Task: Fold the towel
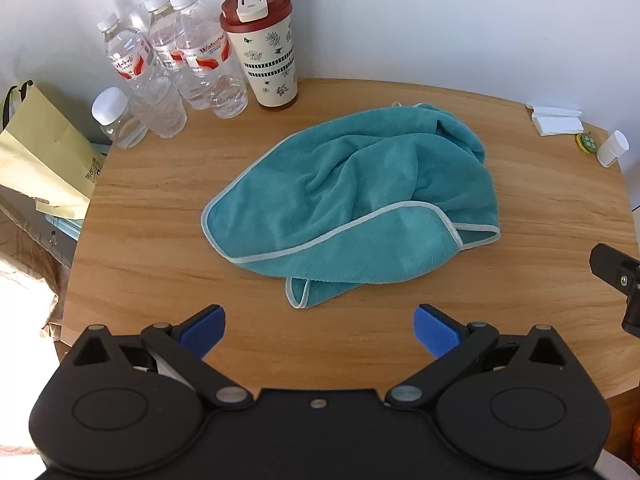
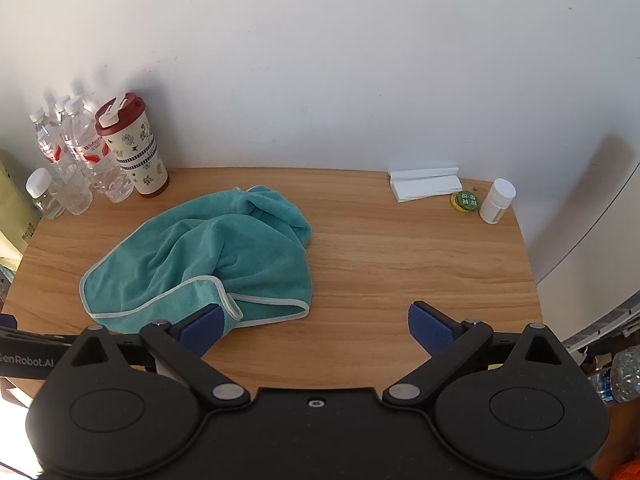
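Taking the teal towel (image 1: 352, 196) as your landmark: it lies crumpled in a loose heap on the wooden table (image 1: 160, 240), not folded flat. To its far left stand the clear water bottles (image 1: 176, 64) and the lidded floral travel cup (image 1: 266, 48), near enough that a wide sweep could knock them. The towel's left part lies fairly flat, its pale piped edge (image 1: 280, 254) running along the near side; a small corner (image 1: 298, 290) pokes out toward you. Its right side is bunched in deep folds.

Your left gripper (image 1: 318, 330) hovers just short of that near corner, its blue pads spread wide and holding nothing. Your right gripper (image 2: 314, 326) sits at the towel's near right, jaws likewise wide apart and empty.

Expect a light, soft, plush cloth that drapes and sags, with no stiffness. Pinch the piped hem at corners, not the bulky middle, so you catch one layer. Well to the towel's right sit white folded paper (image 2: 426, 184) and a small white pill bottle (image 2: 496, 202).
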A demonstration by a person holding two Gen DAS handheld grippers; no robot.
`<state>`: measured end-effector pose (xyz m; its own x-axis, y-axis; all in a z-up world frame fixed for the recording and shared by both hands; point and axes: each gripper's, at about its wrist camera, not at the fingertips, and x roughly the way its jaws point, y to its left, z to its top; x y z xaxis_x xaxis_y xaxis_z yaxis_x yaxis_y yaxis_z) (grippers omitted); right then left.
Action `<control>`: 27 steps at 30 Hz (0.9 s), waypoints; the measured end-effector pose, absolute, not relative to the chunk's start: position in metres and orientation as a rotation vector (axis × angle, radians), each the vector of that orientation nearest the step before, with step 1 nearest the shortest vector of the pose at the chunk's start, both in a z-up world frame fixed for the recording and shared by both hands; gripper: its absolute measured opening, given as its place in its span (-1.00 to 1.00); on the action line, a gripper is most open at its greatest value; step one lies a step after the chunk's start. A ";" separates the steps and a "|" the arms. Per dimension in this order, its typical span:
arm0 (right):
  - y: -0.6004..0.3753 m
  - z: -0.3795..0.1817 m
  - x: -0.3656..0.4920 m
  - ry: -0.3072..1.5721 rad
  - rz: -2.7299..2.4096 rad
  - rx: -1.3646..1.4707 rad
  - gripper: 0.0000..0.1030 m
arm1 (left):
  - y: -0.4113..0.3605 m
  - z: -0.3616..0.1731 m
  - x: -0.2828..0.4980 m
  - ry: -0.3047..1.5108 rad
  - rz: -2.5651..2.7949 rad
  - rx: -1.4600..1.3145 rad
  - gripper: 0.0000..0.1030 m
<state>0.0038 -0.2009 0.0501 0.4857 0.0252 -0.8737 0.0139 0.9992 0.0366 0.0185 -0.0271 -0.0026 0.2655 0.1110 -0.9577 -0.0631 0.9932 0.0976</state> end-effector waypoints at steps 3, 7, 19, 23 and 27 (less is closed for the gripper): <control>-0.202 0.049 0.007 1.070 0.015 0.045 0.96 | -0.027 -0.003 0.019 1.299 0.119 0.040 0.99; -0.202 0.048 0.008 1.074 0.019 0.050 0.96 | -0.027 -0.004 0.020 1.302 0.122 0.036 0.99; -0.202 0.031 0.016 1.023 0.135 0.097 0.92 | 0.002 -0.026 0.044 1.291 0.161 -0.018 0.99; -0.187 0.015 0.021 1.018 0.228 0.087 0.72 | 0.024 -0.048 0.059 1.293 0.152 -0.056 0.99; -0.168 -0.013 0.030 1.026 0.319 0.063 0.49 | 0.046 -0.070 0.075 1.295 0.138 -0.092 0.99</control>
<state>0.0297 -0.1682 -0.0134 0.4759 0.2903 -0.8302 -0.2316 0.9520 0.2002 0.0746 0.0461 -0.0699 0.2655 0.0503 -0.9628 -0.1538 0.9881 0.0092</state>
